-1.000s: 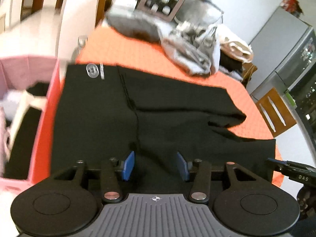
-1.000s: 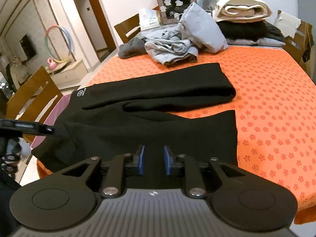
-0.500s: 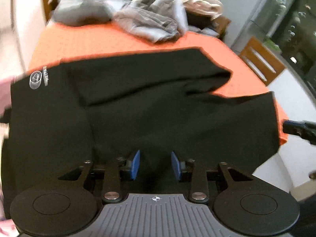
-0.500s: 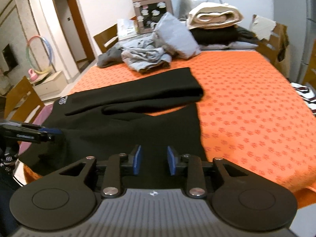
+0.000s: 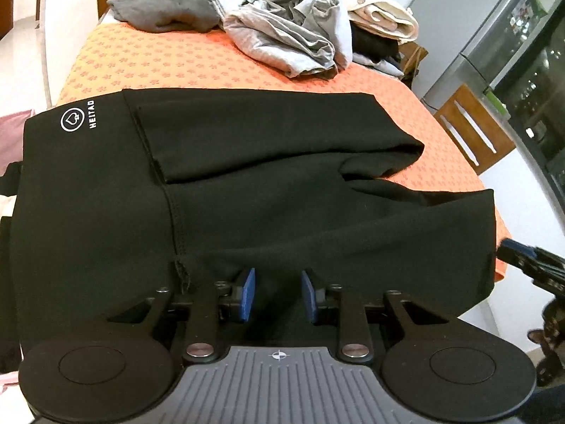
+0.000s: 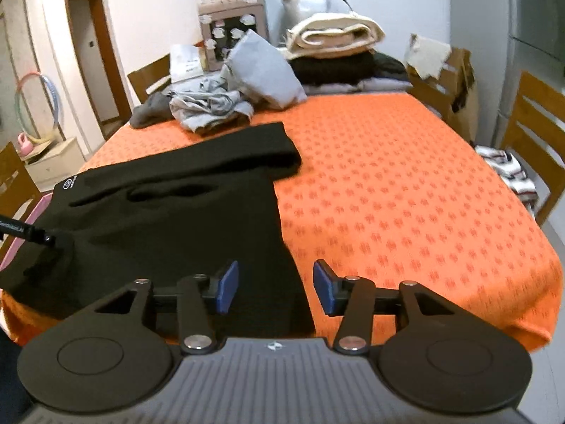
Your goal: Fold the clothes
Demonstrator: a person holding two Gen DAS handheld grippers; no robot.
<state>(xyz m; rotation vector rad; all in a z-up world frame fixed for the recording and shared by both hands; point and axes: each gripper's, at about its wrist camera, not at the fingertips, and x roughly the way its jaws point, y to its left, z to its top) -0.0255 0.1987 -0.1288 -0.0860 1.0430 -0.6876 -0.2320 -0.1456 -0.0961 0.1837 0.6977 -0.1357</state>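
Observation:
Black trousers (image 5: 265, 194) lie spread on the orange tablecloth (image 5: 159, 60), with the white-logo waistband (image 5: 76, 120) at the left and the far leg folded back on itself. My left gripper (image 5: 278, 295) hovers low over the near edge of the trousers, jaws a little apart with black cloth lying between the blue pads. In the right wrist view the trousers (image 6: 169, 219) fill the left half of the table. My right gripper (image 6: 275, 291) stands open over the near leg's hem. The left gripper's tip (image 6: 28, 233) shows at the far left.
Crumpled grey clothes (image 6: 219, 106) and a stack of folded cream and dark items (image 6: 335, 46) sit at the table's far end. Wooden chairs (image 6: 529, 141) stand at the right side, one with a striped garment. A pink bin (image 5: 14, 130) is left of the table.
The right gripper's jaws have spread wide and let go of the trouser leg. The left gripper's jaws have narrowed and it has swung right along the near edge.

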